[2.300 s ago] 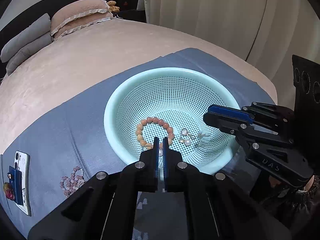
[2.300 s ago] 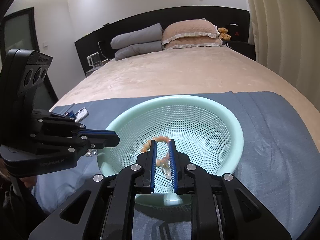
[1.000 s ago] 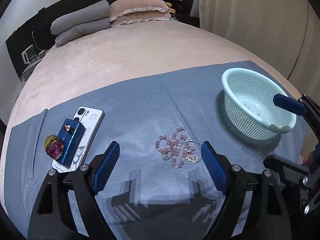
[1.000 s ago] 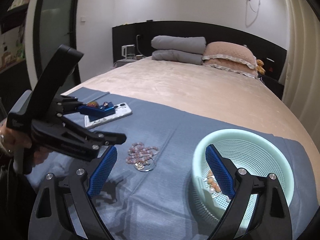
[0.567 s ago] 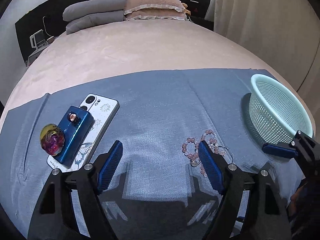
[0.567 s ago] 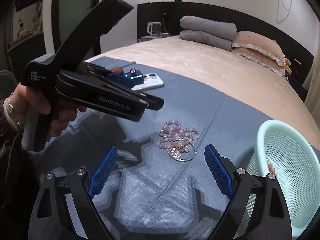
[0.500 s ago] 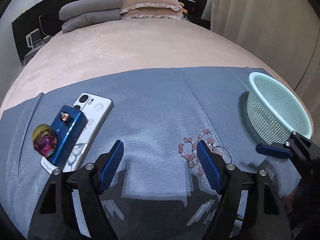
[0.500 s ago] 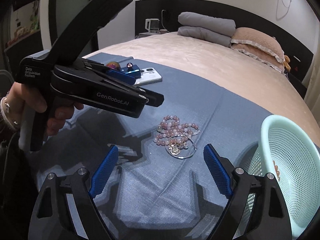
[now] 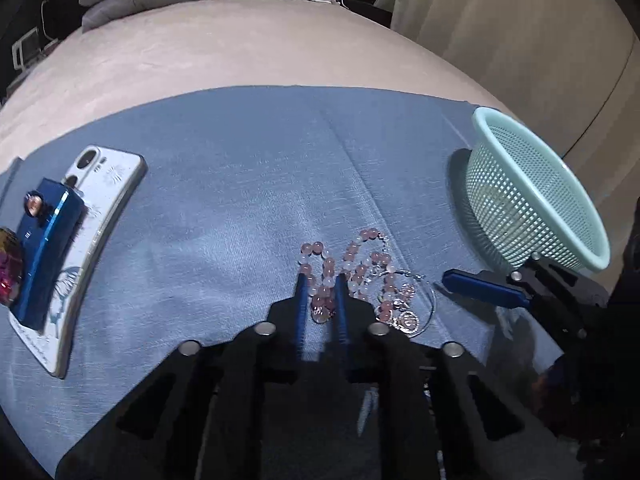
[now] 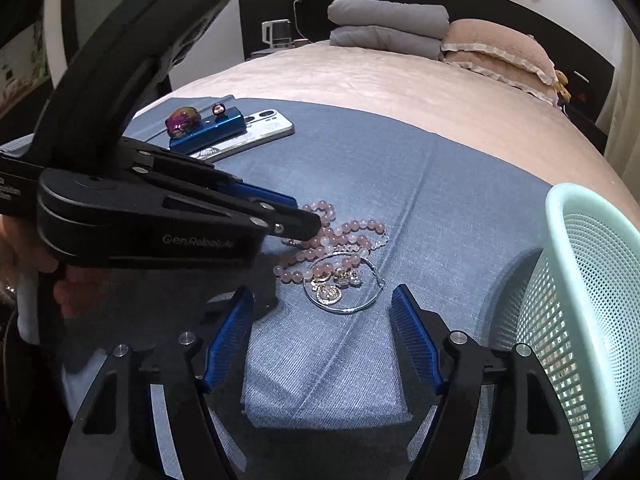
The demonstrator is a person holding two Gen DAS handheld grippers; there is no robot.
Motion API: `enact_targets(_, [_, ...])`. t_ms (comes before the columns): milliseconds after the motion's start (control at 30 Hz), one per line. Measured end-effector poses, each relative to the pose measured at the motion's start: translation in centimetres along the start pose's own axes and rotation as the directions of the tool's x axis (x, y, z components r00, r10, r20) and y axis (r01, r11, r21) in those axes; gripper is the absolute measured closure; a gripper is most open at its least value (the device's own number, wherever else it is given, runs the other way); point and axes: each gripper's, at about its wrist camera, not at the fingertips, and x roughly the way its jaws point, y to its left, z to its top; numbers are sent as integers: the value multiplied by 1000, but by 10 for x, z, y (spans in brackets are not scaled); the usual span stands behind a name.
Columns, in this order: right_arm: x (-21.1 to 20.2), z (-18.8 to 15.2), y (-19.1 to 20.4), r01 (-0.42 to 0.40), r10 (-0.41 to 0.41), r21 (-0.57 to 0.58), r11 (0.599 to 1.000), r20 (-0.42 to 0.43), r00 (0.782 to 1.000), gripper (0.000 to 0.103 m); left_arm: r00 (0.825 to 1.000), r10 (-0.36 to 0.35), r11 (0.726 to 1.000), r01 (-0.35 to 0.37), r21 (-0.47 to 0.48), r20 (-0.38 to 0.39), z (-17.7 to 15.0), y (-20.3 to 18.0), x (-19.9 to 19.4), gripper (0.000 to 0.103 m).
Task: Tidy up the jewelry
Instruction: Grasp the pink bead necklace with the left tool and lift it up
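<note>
A pink bead bracelet lies in a heap on the blue cloth, with a thin silver hoop and gold charms beside it. My left gripper is down on the heap, its jaws narrowed around several pink beads. In the right wrist view the left gripper touches the bracelet. My right gripper is open and empty, just short of the hoop and charms. The mint basket stands at the right.
A white phone with a blue box and an iridescent stone on it lies at the cloth's left end. The basket wall is close on the right gripper's right. Pillows lie at the bed's head.
My left gripper has dropped onto the bracelet heap and closed from wide open to narrow around the beads. My right gripper has come closer to the hoop, still open.
</note>
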Motion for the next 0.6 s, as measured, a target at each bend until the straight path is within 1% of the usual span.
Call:
enact_targets(67, [2,0,-6,-9,9,34,999,7,1000,35,1000,-19,1000,19,-19,1,0,4,0,92])
enact_targets(100, [2,0,-8,-8,7,44,999,9,1000,36,1000,-24,1000,24,-20,7,0,4,-1,97])
enact_targets(133, [3,0,-10,-11,11,53,999,13,1000,36,1000,-25,999,26,-27,9,0,5,-1,97])
enact_targets(200, [4,1,-12,-8,7,62,998,18,1000,44,1000,-25,999,25,-31,6,-1,6,-2,97])
enact_targets(267, [4,2,-14,-5,4,69,998,21,1000,63,1000,-24,999,24,-27,3,-1,5,-2,97])
enact_targets(333, [4,2,-15,-10,9,73,997,19,1000,64,1000,-20,999,20,-28,4,-1,7,-3,97])
enact_targets(367, [3,2,-15,-6,4,71,997,22,1000,66,1000,-16,999,16,-32,7,-1,8,-5,97])
enact_targets(400, [2,2,-15,1,-2,70,998,23,1000,71,1000,-11,999,12,-34,12,-2,9,-8,97])
enact_targets(433, [2,3,-16,17,-18,69,997,20,1000,88,1000,-8,999,9,-34,18,-1,9,-12,97])
enact_targets(467, [2,3,-18,12,-13,74,997,15,1000,89,1000,-10,999,11,-34,28,0,9,-17,97])
enact_targets(533, [2,3,-20,0,-2,85,996,18,1000,89,999,-8,999,9,-35,51,3,9,-27,97])
enact_targets(600, [1,3,-19,6,-9,81,997,32,999,88,997,-3,1000,5,-27,81,6,6,-39,97])
